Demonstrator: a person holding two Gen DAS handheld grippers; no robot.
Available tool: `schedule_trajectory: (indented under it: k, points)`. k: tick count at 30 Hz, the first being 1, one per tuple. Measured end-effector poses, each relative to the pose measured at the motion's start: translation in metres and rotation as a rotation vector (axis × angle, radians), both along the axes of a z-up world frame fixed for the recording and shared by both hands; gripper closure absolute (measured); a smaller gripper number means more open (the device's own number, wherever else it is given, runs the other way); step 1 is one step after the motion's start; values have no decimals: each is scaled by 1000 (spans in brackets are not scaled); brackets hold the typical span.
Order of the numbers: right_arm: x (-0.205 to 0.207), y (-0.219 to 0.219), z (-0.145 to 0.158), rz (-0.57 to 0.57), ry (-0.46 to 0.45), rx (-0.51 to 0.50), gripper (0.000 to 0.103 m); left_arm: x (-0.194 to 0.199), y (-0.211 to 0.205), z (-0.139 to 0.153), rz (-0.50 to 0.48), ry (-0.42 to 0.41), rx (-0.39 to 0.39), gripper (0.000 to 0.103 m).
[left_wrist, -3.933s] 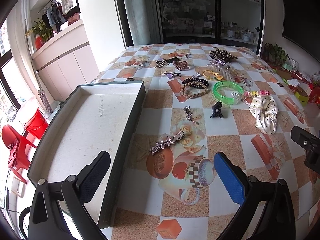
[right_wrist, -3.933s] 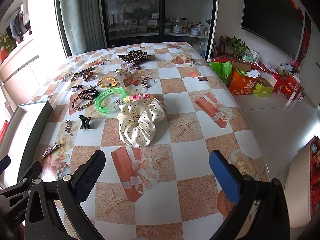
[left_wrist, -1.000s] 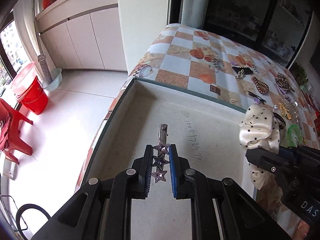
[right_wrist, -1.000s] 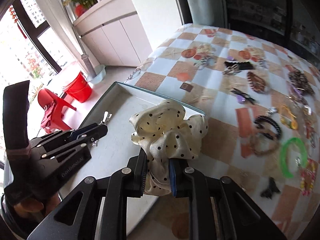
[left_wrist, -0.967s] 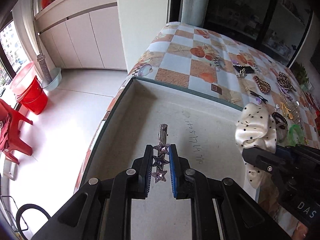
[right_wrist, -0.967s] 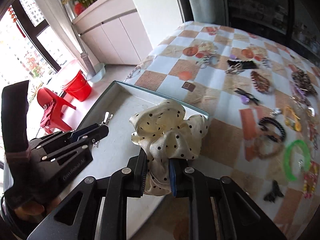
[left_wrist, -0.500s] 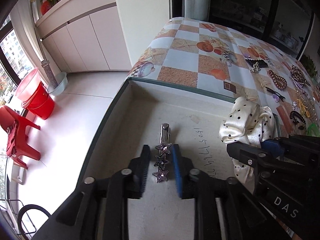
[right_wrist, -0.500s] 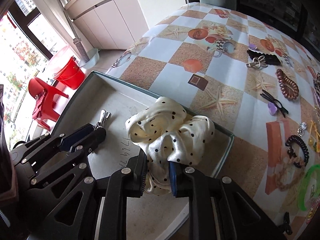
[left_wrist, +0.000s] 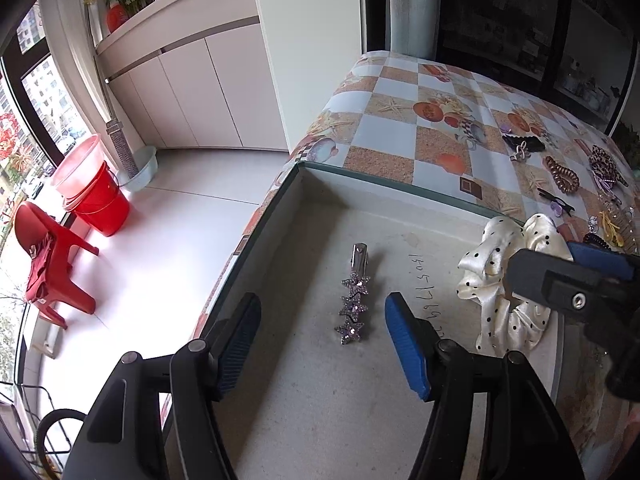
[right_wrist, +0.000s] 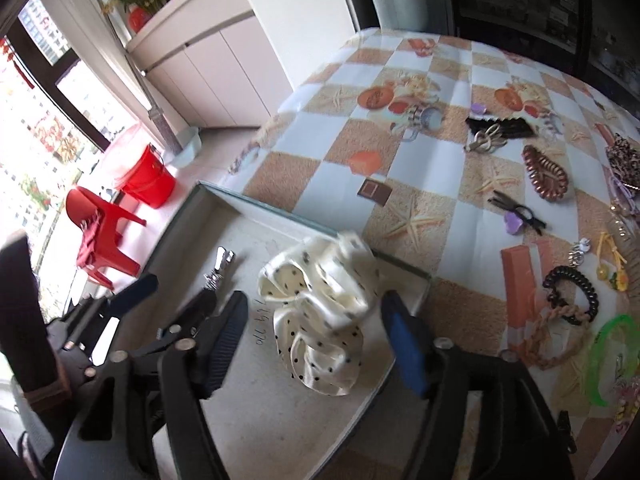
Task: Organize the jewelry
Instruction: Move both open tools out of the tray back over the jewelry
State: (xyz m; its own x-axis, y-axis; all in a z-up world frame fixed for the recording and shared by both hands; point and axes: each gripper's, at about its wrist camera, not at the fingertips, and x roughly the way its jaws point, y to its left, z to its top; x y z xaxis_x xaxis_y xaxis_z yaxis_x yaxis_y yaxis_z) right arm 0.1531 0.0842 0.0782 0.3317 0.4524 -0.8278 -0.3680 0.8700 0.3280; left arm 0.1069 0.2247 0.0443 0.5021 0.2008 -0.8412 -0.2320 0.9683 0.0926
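From the left wrist camera we look down into a shallow grey-lined tray with a dark green rim point(left_wrist: 376, 182) that sits at the edge of the table covered in an orange-and-white checked cloth point(left_wrist: 436, 120). The left gripper point(left_wrist: 322, 340) has just been opening, and its two blue-padded fingers point(left_wrist: 404, 350) now stand well apart. Between them, touching neither pad, the silver hair clip with three purple glitter stars point(left_wrist: 354, 298) lies flat on the tray floor, its plain metal end pointing away from us. To the right in this view, the cream satin scrunchie with black dots point(left_wrist: 500, 284) rests in the tray near its far rim, partly hidden by the black body of the right gripper point(left_wrist: 576, 292), whose blue pad shows just above it.

From the right wrist camera we see the right gripper point(right_wrist: 314, 334) with its jaws spread wide; they too have just been opening. The scrunchie point(right_wrist: 320, 308) lies between the two fingers on the tray floor, looking clear of both pads, though it is blurred here, and its upper fold reaches up by the tray point(right_wrist: 296, 216) rim. To the left, the left gripper point(right_wrist: 168, 292) hangs over the star clip point(right_wrist: 220, 266), of which only the metal end shows. Out on the checked cloth point(right_wrist: 348, 140) lie the other pieces: a translucent green plastic bangle point(right_wrist: 608, 360), a black spiral hair tie point(right_wrist: 572, 296) and a brown oval claw clip point(right_wrist: 546, 174).
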Motion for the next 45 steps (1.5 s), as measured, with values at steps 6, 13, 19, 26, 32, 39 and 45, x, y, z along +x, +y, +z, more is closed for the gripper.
schedule_trajectory:
  k: [6, 13, 19, 26, 32, 39, 45]
  points:
    - [-21, -31, 21, -31, -15, 39, 22, -14, -11, 14, -14, -27, -7, 14]
    - [-53, -104, 17, -161, 30, 108, 13, -41, -32, 37, -55, -92, -28, 0]
    - [-83, -181, 7, -293, 48, 170, 0, -65, -65, 51, -104, -116, -44, 0]
    - [-120, -244, 20, -409, -109, 200, 0, -84, -113, 61, -181, -123, -50, 0]
    - [-130, -271, 18, -404, -68, 170, 0, -91, -154, 63, -236, -127, -21, 0]
    - [-134, -301, 0, -431, -18, 80, 0, -86, -187, 48, -282, -74, -74, 0]
    - [-130, -309, -13, -422, -15, -20, 0, -83, -209, 29, -315, -49, -110, 0]
